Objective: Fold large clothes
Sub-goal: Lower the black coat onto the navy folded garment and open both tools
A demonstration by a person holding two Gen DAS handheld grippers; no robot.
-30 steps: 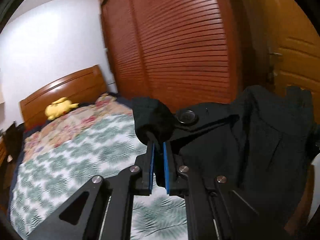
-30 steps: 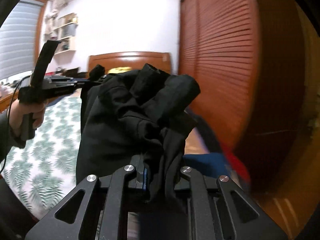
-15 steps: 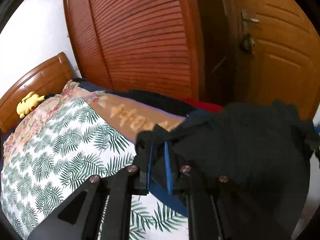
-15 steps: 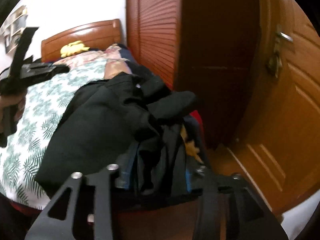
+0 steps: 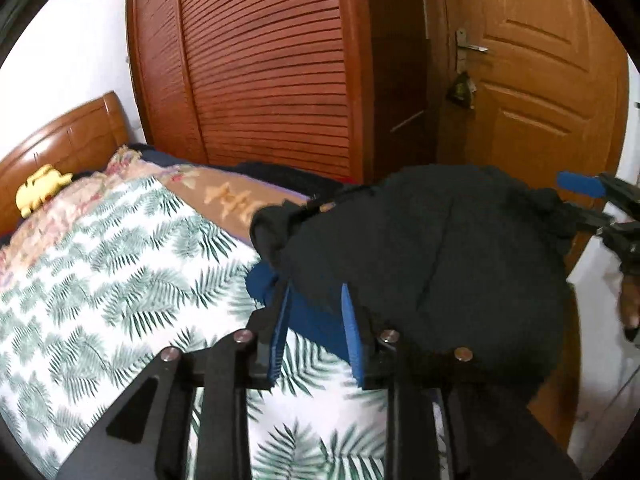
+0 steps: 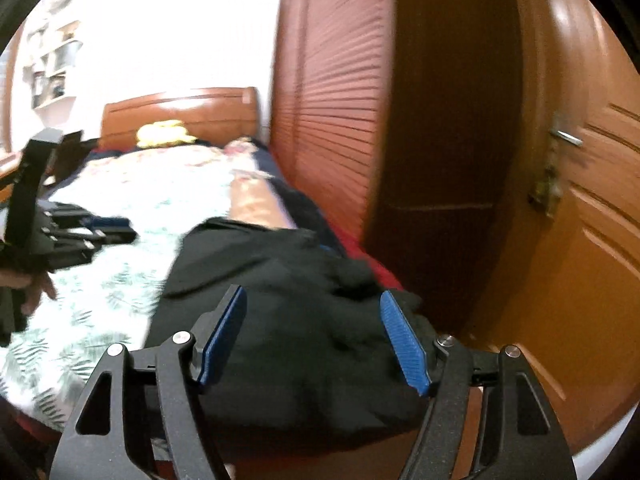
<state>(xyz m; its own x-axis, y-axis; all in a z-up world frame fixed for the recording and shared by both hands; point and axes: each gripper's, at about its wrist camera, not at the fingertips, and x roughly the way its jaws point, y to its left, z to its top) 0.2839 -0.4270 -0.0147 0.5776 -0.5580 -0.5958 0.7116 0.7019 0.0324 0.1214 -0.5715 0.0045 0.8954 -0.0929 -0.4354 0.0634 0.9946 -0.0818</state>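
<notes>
Both grippers are coming down from chest height toward the bed [image 5: 120,264], and the black garment [image 5: 424,264] that was hanging bunched between them a second ago is now lying in a heap on the bed's near corner, beside the wardrobe [image 5: 264,64] and door [image 5: 536,92].

Left gripper [image 5: 314,322] is easing apart: its blue fingers [image 5: 350,332] are standing a little way open with blue cloth showing between them and the black hem just ahead, no longer pinched. Right gripper [image 6: 314,340] is opening wide over the heap, its fingers [image 6: 404,342] spread clear of the fabric beneath, holding nothing.

Release appears to be the step in hand. Judging by the rumpled pile, the garment is being laid down for folding rather than already folded; spreading it flat on the leaf-print cover is likely what comes first.
</notes>
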